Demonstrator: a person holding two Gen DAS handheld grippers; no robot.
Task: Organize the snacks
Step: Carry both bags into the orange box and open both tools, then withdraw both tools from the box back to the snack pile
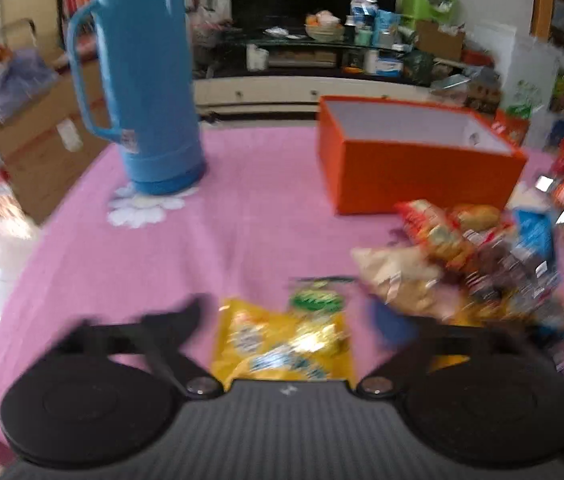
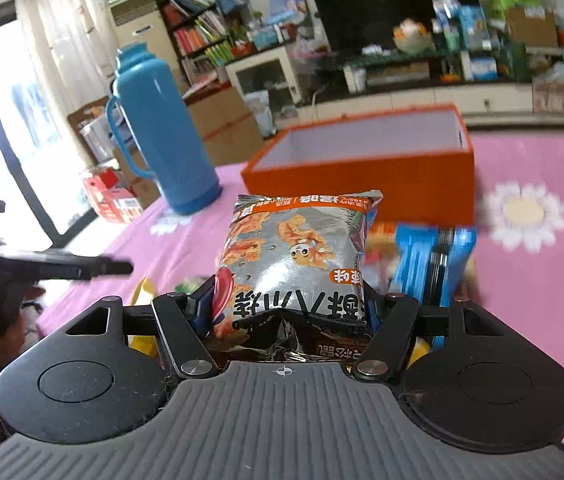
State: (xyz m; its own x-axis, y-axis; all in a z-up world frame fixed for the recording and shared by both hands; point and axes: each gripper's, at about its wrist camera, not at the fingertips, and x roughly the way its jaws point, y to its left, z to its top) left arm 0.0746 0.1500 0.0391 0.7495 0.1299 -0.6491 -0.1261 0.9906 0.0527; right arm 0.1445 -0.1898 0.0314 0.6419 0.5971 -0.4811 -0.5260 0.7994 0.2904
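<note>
While the right gripper [image 2: 288, 300] pinches a silver snack bag [image 2: 296, 256] upright between its fingers, the orange box [image 2: 362, 172] stands just beyond on the pink bench [image 2: 542, 280]. Spread wide, the left gripper [image 1: 294, 320] hovers over a yellow packet [image 1: 282, 344]; a snack pile [image 1: 482, 256] lies beside it, a blue flask [image 1: 141, 80] farther off.

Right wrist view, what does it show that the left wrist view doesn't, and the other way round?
Only the right wrist view shows the right gripper shut on a silver snack bag, held above the table. Only the left wrist view shows the left gripper open over a yellow snack bag, beside the snack pile. Both show the orange box, the blue thermos and the pink tablecloth.
</note>
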